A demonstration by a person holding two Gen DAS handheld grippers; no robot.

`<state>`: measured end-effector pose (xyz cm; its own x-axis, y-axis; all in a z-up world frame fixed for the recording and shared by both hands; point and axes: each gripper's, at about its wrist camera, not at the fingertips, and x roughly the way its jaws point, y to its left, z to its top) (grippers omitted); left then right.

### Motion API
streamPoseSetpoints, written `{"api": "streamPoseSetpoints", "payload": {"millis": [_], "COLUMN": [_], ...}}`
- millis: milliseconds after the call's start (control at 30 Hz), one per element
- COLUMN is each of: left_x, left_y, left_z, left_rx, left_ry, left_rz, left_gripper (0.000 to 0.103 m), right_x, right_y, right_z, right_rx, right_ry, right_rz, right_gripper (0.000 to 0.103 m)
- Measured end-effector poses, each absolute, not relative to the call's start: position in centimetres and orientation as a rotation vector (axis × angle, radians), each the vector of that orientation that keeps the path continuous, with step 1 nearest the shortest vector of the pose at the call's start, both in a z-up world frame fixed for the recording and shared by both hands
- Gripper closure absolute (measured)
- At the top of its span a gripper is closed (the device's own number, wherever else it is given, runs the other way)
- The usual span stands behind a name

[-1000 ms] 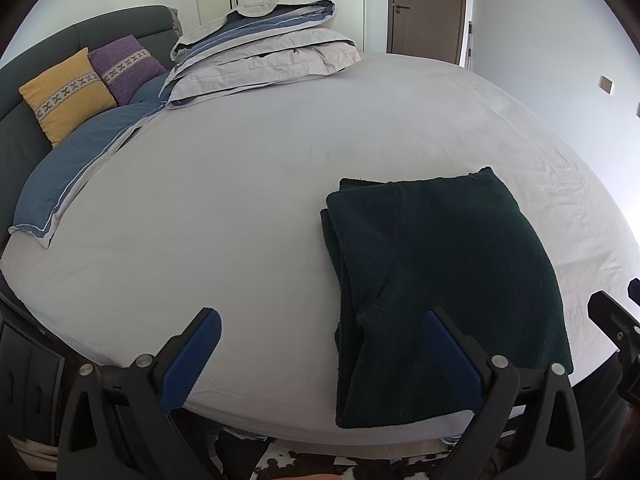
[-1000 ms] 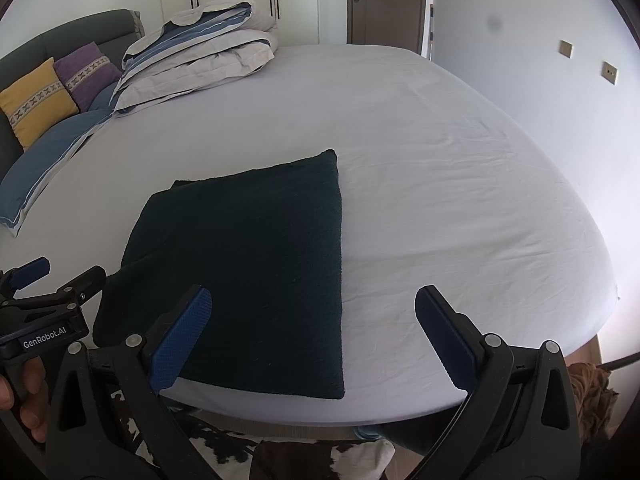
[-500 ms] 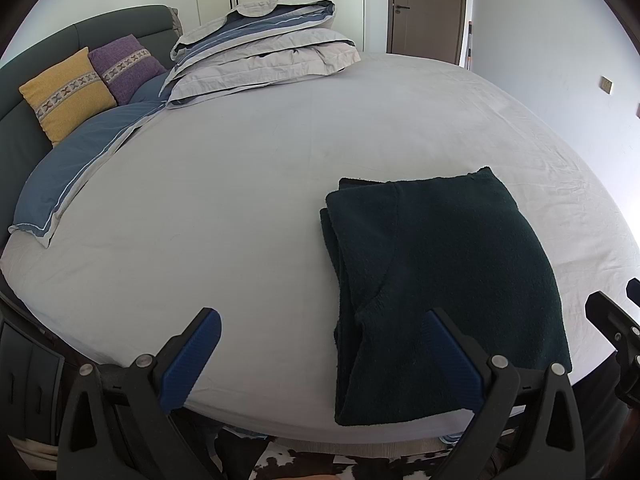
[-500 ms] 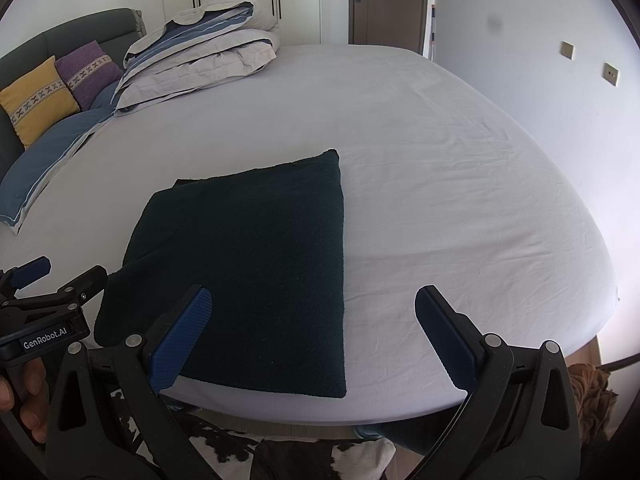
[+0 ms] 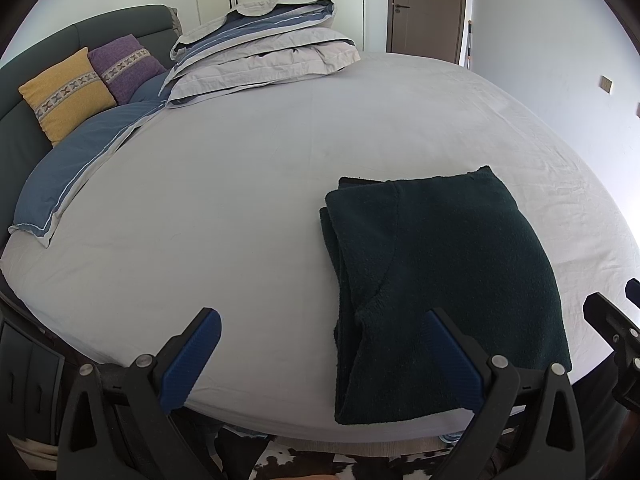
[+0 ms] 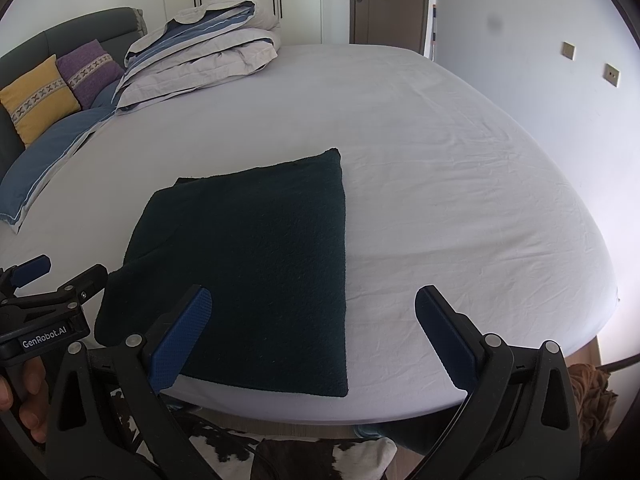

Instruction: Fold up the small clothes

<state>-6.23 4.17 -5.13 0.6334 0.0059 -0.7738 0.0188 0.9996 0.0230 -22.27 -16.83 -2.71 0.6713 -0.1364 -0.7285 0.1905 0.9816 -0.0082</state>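
Dark green garment (image 5: 440, 264) lies folded, its near edge behind the open, empty left tool (image 5: 320, 356) and right tool (image 6: 312, 330).

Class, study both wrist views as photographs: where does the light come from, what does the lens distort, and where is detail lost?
Left wrist view: fisheye bows the bed into a dome, black vignette in the corners, the right edge washes out bright. Right wrist view: the same bowing, glare at the right wall, and the dark green folded garment reads nearly black, its texture faint.
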Motion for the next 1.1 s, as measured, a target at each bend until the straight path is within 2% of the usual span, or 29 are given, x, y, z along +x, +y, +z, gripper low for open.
{"api": "streamPoseSetpoints", "payload": {"millis": [1100], "left_x": [-6.32], "left_y": [4.29], "left_z": [-5.13], "left_rx": [0.026], "left_ry": [0.892], "left_rz": [-0.004], "left_gripper": [0.000], "right_x": [-22.52], "right_y": [-16.40], "right_z": [-2.74], "right_rx": [0.067], "right_ry": [0.816], "right_rz": [-0.186], "right_gripper": [0.000]}}
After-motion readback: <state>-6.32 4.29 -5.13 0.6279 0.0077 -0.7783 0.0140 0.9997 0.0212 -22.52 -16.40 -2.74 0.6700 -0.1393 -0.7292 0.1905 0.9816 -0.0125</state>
